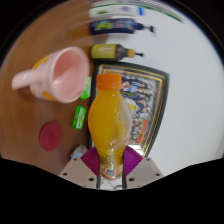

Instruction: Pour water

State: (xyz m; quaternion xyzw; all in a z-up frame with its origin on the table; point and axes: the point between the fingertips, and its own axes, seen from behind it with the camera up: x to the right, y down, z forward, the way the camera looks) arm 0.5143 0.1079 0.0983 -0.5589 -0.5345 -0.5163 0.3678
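The orange bottle (109,120) at lower centre is pinched at its base between the gripper (110,163) pads, tilted toward the pink cup (62,74) at upper left. Liquid-filled, it likely feels heavy, smooth plastic slippery; hold its mid-body firmly. A framed picture (148,92) lies behind on the surface (190,110).

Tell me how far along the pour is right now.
Done: the jaws of the gripper are shut on the orange bottle, and the red cap lies off on the table. In hand: the bottle is held upright, not yet tilted. Left: bring it over the pink cup beyond the jaws, which lies on its side, and pour.
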